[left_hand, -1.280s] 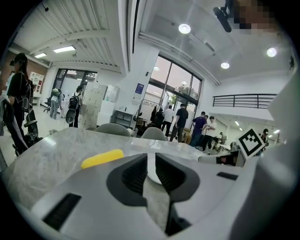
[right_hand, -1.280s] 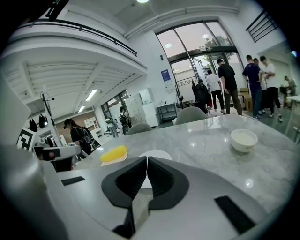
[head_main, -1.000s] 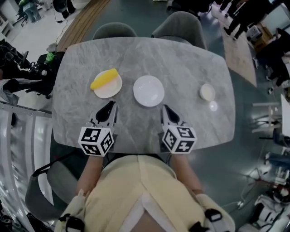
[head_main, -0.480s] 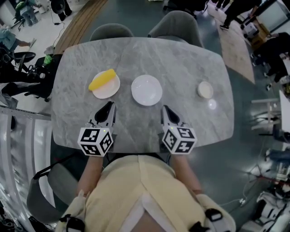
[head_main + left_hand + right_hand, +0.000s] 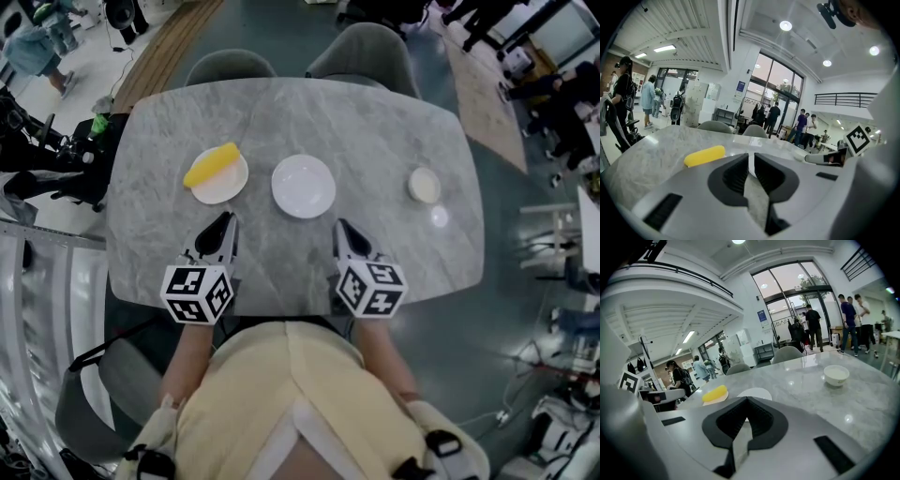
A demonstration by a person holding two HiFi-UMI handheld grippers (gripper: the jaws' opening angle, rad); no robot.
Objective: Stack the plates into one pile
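Observation:
Two plates lie on the grey marble table [image 5: 375, 131]. A cream plate [image 5: 223, 184] at the left carries a yellow banana-shaped thing [image 5: 212, 165]; an empty white plate [image 5: 304, 186] lies at the middle. My left gripper [image 5: 225, 223] hovers just short of the cream plate, its jaws a narrow gap apart with nothing between them. My right gripper [image 5: 341, 228] is shut and empty, a little to the near right of the white plate. In the right gripper view the white plate [image 5: 754, 393] and the yellow thing [image 5: 715, 393] lie beyond the gripper [image 5: 746, 399]. The left gripper view shows the yellow thing [image 5: 705, 155] to the left of the gripper [image 5: 751, 157].
A small cream bowl [image 5: 424, 186] stands on the right part of the table, also seen as the bowl [image 5: 836, 375] in the right gripper view. Two grey chairs [image 5: 366, 52] stand at the far edge. People stand farther off in the room.

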